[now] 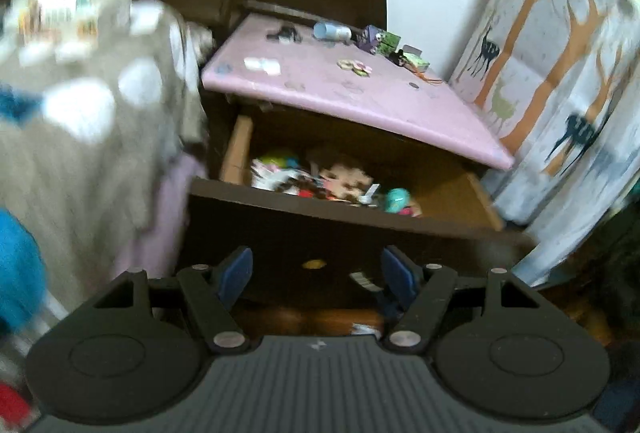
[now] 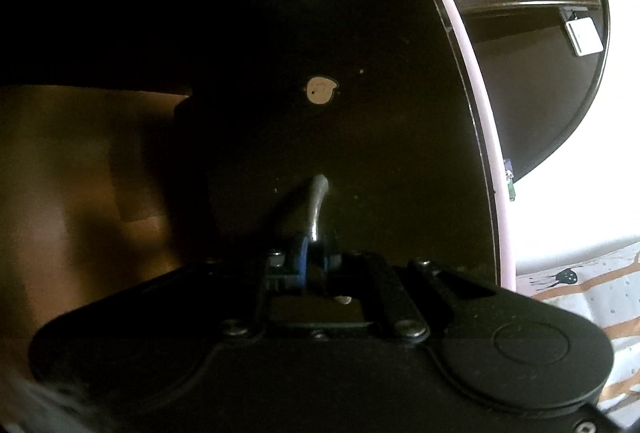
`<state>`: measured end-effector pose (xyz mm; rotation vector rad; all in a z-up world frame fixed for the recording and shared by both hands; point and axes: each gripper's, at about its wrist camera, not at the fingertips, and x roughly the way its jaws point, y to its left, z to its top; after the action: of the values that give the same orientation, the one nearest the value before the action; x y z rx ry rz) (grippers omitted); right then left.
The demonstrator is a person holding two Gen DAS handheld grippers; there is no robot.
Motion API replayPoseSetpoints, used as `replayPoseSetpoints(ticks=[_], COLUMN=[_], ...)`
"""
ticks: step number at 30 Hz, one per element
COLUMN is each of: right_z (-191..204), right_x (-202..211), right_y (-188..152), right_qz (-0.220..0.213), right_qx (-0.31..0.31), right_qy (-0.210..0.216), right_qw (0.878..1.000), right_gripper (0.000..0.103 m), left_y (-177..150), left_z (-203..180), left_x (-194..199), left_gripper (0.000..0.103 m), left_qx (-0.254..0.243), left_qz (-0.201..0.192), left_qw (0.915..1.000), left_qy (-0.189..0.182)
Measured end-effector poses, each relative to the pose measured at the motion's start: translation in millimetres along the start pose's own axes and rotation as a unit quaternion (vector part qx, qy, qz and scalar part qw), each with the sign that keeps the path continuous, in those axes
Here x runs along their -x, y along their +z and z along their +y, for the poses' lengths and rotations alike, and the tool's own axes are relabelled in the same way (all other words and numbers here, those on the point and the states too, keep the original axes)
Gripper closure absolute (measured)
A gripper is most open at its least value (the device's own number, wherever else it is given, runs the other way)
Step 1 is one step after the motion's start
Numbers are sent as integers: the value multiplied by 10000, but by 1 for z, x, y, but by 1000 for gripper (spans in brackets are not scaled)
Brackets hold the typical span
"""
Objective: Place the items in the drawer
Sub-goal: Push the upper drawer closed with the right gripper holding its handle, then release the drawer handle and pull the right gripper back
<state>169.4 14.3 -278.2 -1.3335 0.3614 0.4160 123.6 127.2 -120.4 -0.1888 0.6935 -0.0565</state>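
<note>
In the left wrist view a dark nightstand with a pink top (image 1: 360,89) has its top drawer (image 1: 352,217) pulled open, full of small toys and papers (image 1: 320,181). My left gripper (image 1: 316,273) is open and empty, held in front of the drawer's dark front panel. On the pink top lie a blue cup (image 1: 332,31), small boxes (image 1: 384,43) and trinkets. In the right wrist view my right gripper (image 2: 314,253) is shut on the metal drawer handle (image 2: 318,201) of the dark drawer front (image 2: 340,53).
A bed with a polka-dot blanket (image 1: 92,113) is on the left, with papers (image 1: 68,9) on it. A curtain with tree and deer print (image 1: 560,73) hangs on the right. The wooden floor (image 1: 304,321) shows below the drawer.
</note>
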Motion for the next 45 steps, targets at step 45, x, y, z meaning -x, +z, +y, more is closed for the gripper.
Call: replayPoseSetpoints(ticks=[45], right_z=[-67], right_x=[-95], right_y=[5], right_qz=[354], right_qx=[-11], right_qy=[272], right_qw=[9990], right_gripper=[67], left_y=[4], left_z=[12], left_x=[-21], left_gripper=[32], left_qx=[-25], left_qz=[65], left_qw=[9993], left_qy=[377])
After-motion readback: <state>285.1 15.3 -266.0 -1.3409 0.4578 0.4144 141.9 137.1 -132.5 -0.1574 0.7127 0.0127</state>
